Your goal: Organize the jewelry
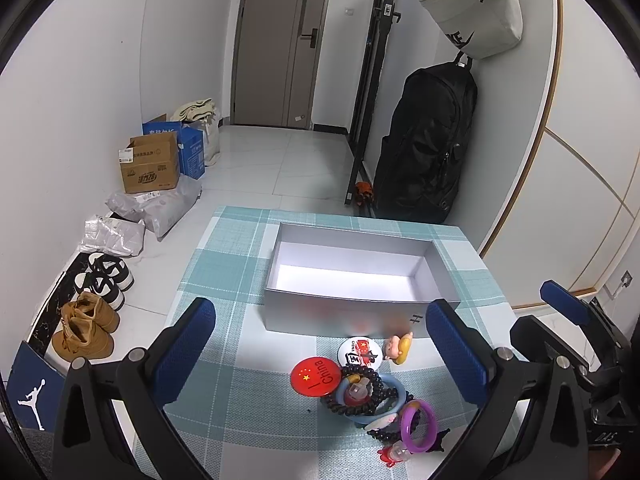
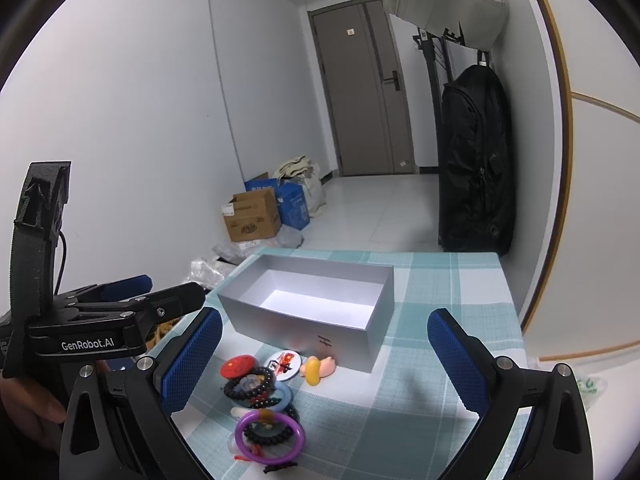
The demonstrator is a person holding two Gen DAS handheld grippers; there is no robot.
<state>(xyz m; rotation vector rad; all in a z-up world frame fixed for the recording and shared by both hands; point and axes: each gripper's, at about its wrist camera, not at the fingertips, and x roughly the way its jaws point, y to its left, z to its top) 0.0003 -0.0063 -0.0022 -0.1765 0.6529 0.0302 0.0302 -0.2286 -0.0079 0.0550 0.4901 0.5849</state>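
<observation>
An open, empty white box (image 1: 352, 276) (image 2: 312, 300) stands on a teal checked tablecloth (image 1: 224, 264) (image 2: 436, 320). In front of it lies a heap of jewelry: a red China badge (image 1: 316, 376) (image 2: 238, 365), a white badge (image 1: 359, 351) (image 2: 285, 364), a small pig figure (image 1: 398, 348) (image 2: 318, 368), black bead bracelets (image 1: 360, 404) (image 2: 250, 390), a blue ring (image 1: 394, 400) and a purple bangle (image 1: 419, 426) (image 2: 267, 440). My left gripper (image 1: 320, 356) is open and empty over the heap. My right gripper (image 2: 324, 356) is open and empty, just right of the heap.
Cardboard boxes (image 1: 150, 164) (image 2: 252, 220), plastic bags (image 1: 160, 208) and shoes (image 1: 92, 312) lie on the floor to the left. A black backpack (image 1: 428, 144) (image 2: 476, 160) hangs on the right wall. A door (image 1: 280, 40) is at the back.
</observation>
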